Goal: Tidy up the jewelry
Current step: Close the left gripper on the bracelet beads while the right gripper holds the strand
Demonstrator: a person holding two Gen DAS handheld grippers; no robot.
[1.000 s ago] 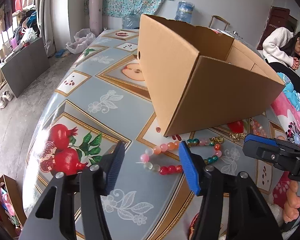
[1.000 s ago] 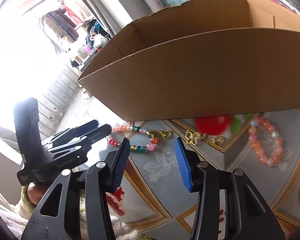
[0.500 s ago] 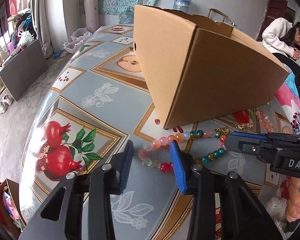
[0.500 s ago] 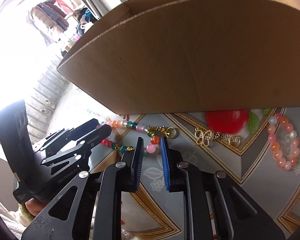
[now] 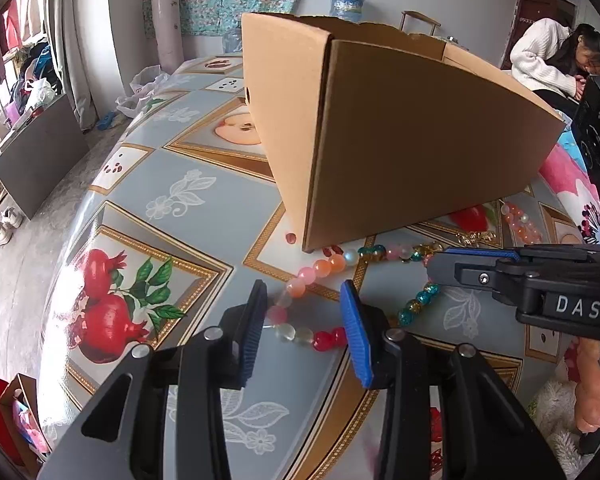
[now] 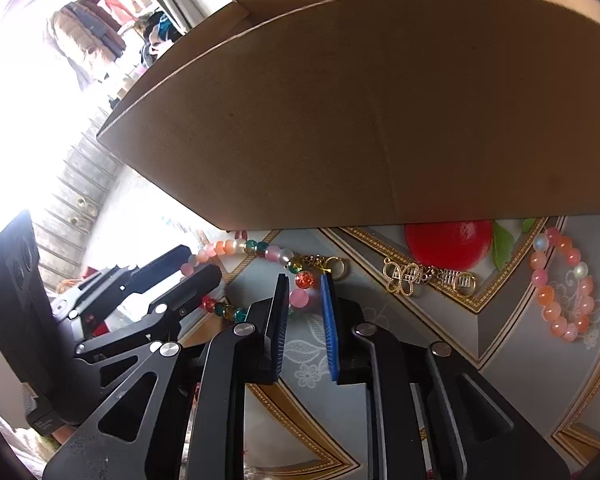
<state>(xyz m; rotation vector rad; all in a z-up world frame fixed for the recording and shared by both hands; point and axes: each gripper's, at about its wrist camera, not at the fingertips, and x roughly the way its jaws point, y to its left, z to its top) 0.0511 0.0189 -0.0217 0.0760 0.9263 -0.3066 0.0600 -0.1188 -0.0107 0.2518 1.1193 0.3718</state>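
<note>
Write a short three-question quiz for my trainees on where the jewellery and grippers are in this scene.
1. True or false: the beaded necklace lies inside the cardboard box.
2. In the right wrist view, what lies to the right of the gold charm? A) a pink and orange bead bracelet B) a wristwatch C) a ring box
3. Fill in: the left gripper has its jaws ____, one on each side of the necklace's end loop.

Key: 1 false, it lies on the table in front of the box; 2 A; 3 open.
</note>
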